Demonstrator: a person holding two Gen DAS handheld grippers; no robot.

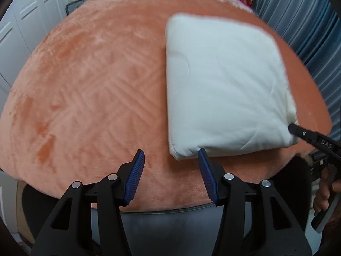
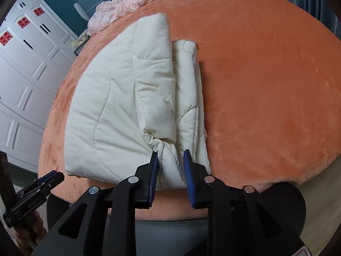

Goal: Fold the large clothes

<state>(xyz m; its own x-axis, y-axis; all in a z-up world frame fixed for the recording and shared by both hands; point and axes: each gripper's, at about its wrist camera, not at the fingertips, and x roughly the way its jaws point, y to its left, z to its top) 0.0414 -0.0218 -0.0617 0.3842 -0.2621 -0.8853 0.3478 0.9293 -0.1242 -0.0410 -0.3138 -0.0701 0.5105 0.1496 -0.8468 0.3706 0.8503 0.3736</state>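
A cream quilted jacket (image 1: 223, 89) lies folded into a thick rectangle on the orange plush bed cover (image 1: 96, 85). My left gripper (image 1: 171, 155) is open and empty, just in front of the jacket's near left corner. In the right wrist view the jacket (image 2: 110, 111) shows its stacked folded layers. My right gripper (image 2: 170, 155) has its jaws closed on the bunched near right edge of the jacket. The right gripper also shows at the jacket's right corner in the left wrist view (image 1: 298, 131). The left gripper shows at the lower left in the right wrist view (image 2: 49, 177).
White wardrobe doors (image 2: 25, 68) stand to the left of the bed. Pink lace bedding (image 2: 127, 2) lies at the far end. Blue-grey curtains (image 1: 302, 21) hang on the right. A dark chair back (image 1: 170, 224) sits below the bed's near edge.
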